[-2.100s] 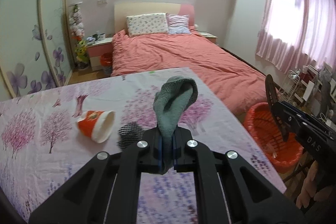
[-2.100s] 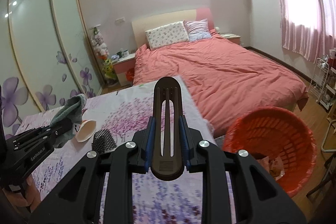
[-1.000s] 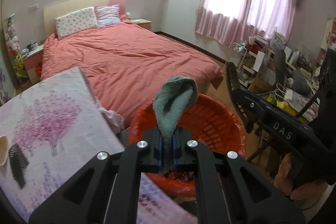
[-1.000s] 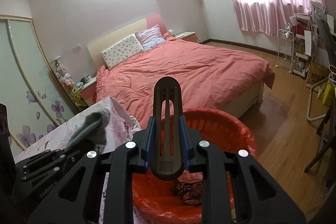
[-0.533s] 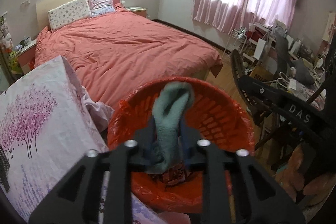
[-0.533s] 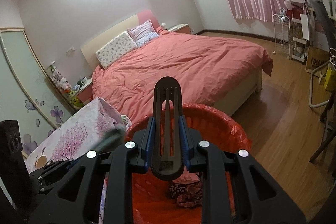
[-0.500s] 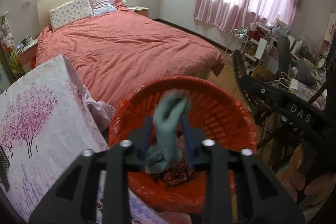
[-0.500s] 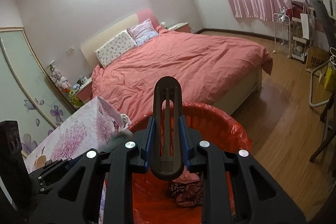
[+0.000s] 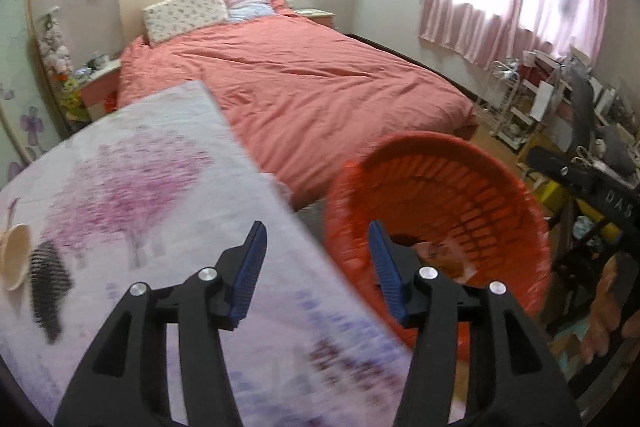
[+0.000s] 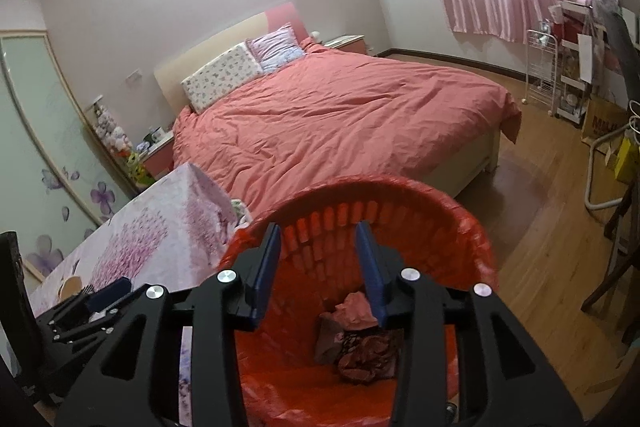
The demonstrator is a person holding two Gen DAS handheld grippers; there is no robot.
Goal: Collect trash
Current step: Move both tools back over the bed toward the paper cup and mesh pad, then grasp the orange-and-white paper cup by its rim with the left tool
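Note:
My left gripper (image 9: 316, 231) hangs over the table's right edge beside the orange basket (image 9: 500, 187); its jaws are opening with nothing between them. My right gripper (image 10: 318, 227) is above the same basket (image 10: 400, 187), jaws also opening and empty. Crumpled wrappers (image 10: 360, 339) lie at the basket's bottom. The grey sock and the black slotted piece are out of sight. On the floral tablecloth (image 9: 160, 187) a paper cup (image 9: 14, 259) lies on its side at the far left, next to a black mesh piece (image 9: 50, 279).
A bed with a salmon cover (image 10: 340, 115) stands behind the table and basket. Wooden floor (image 10: 540, 227) lies to the basket's right. Shelves and clutter (image 9: 560, 87) line the window wall. A hand (image 9: 612, 307) shows at the lower right.
The grey sock has left my left gripper over the basket, and that gripper has swung left toward the table. The black slotted piece is gone from my right gripper, whose jaws have spread.

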